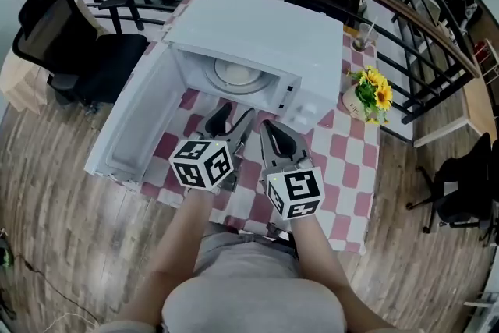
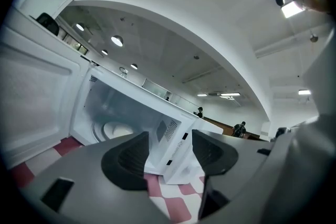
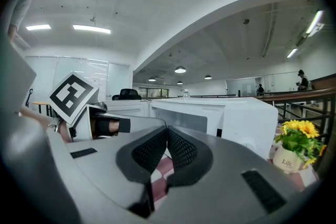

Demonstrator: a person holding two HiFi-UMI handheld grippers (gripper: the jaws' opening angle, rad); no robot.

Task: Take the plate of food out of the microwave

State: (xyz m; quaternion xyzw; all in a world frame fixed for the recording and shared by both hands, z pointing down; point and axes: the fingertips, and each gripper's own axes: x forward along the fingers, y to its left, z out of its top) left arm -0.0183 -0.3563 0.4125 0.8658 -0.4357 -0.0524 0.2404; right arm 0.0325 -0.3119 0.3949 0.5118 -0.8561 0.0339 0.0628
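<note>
Left gripper (image 1: 234, 119) with fingers apart, nothing between; right gripper (image 1: 269, 126) with fingers pressed together, empty. Plate (image 1: 236, 75) ahead of both fingertips, inside open microwave (image 1: 261, 31).

The head view looks steeply down from above at the table (image 1: 351, 191) and the microwave (image 1: 257, 35). The left gripper view sits low and near, facing into the microwave. The right gripper view, beside it, faces its front. All three share the microwave.
</note>
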